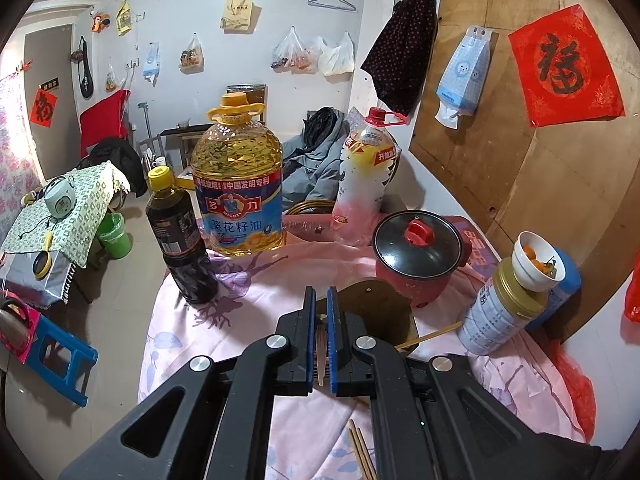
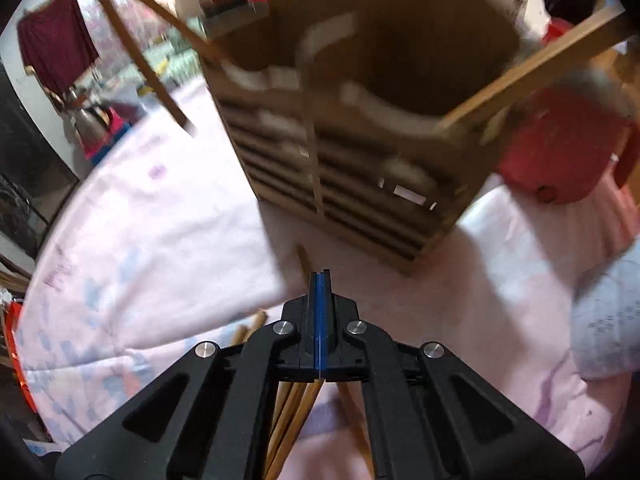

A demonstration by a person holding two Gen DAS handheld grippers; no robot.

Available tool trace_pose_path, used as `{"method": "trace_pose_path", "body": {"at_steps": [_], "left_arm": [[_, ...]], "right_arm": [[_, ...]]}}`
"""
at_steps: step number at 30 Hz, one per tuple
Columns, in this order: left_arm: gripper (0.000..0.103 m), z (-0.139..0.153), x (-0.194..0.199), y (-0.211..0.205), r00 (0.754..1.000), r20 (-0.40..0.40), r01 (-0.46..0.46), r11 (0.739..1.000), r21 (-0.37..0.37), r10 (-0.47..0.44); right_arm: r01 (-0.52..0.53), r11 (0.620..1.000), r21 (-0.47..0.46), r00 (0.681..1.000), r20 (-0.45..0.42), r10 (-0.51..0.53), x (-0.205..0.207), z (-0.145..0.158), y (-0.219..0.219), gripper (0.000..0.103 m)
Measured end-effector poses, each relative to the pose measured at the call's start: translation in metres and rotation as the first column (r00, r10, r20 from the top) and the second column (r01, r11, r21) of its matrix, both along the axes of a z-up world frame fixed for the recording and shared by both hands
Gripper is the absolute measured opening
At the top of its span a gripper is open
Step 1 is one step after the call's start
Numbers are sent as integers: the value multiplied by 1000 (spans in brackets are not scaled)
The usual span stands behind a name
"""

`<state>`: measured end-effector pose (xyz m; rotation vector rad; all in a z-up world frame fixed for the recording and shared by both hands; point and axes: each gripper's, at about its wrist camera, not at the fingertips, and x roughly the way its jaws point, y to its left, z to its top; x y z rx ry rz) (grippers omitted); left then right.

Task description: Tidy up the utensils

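My left gripper [image 1: 321, 294] hovers over the pink tablecloth [image 1: 248, 320], shut on a pale slim utensil [image 1: 322, 354] that shows in the narrow gap between its blue pads. Just behind it stands a brown wooden utensil holder [image 1: 376, 304] with a chopstick [image 1: 432, 336] poking out to the right. My right gripper [image 2: 320, 276] is low over the cloth, shut, pads pressed together with nothing seen between them. Loose chopsticks [image 2: 296, 412] lie under it. The slatted holder [image 2: 360, 168] stands close ahead, blurred, with chopsticks [image 2: 532, 76] leaning out of it.
At the back of the table are a big oil jug [image 1: 238, 184], a dark sauce bottle [image 1: 180, 236] and a plastic bottle [image 1: 364, 176]. A red lidded pot [image 1: 416, 256] sits right of the holder. A tin [image 1: 496, 320] carries a white bowl [image 1: 536, 264].
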<state>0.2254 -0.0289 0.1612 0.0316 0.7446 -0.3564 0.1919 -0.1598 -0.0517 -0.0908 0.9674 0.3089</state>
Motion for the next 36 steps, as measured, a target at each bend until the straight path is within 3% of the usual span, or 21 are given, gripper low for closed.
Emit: {"method": "trace_pose_path", "body": {"at_steps": [4,6,12,17,20,26,28,31,36], "left_arm": [[6,2,3,-4,1000,6,15,1000,-5,-15],[6,6,6,-8,1000,12,23,1000,-16,-22],[6,19,13,-19,998,45,39,999,-35,-37],[6,20,23,-26,998,50,30,998,-48,-28],[6,13,30,-27,999,47,16,999,-43,-14],[6,-7,44,-24,1000,6,-2,999,-45,3],[6,-12,48,-23,1000,-3,-4,999,-45,4],[6,-16,53,-22,1000,-9,-1,999,-49,0],[6,-20,57,-22,1000,-15,0,999,-54,-1]], "right_arm": [[30,994,107,989,141,-45,-29,56,-20,1],[45,983,176,969,231,-86,-42,92,-32,1],[49,930,363,873,437,-217,-49,183,-64,0],[31,886,463,804,516,-297,-36,213,-76,0],[-2,866,499,800,520,-298,-23,206,-75,1],[-25,850,526,859,446,-251,-4,171,-71,1],[-52,869,492,902,396,-170,-4,155,-65,7],[-69,927,369,958,282,-41,-7,113,-45,21],[-67,977,205,995,89,49,5,34,-17,23]]}}
